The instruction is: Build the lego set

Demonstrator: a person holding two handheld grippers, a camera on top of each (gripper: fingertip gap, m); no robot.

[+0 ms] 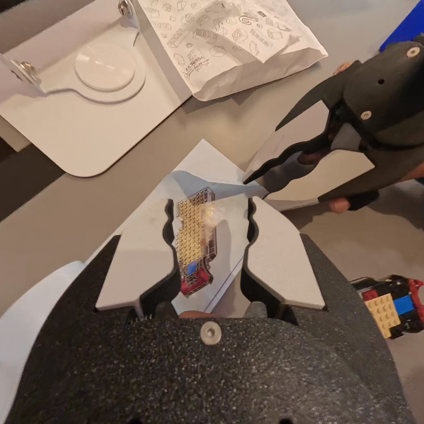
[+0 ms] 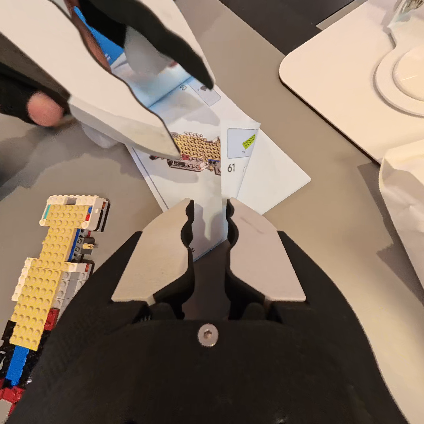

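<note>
My left gripper (image 1: 207, 202) and right gripper (image 2: 210, 202) are both released, empty, over the booklet (image 2: 206, 190). Its lifted page (image 2: 231, 179) could crease if pinched carelessly.

My left tongs (image 1: 207, 203) stand open over the instruction booklet (image 2: 275, 174), which lies open on the desk (image 2: 321, 229), gripping nothing. A page (image 2: 231, 183) is lifted and curled above the printed brick diagram (image 1: 195, 241). My right tongs (image 2: 210, 202) stand open at the booklet's near edge, the raised page's edge between the fingers, unclamped. The brick model (image 2: 46, 275), tan-topped with white, blue, red and black parts, lies flat beside the booklet.
</note>
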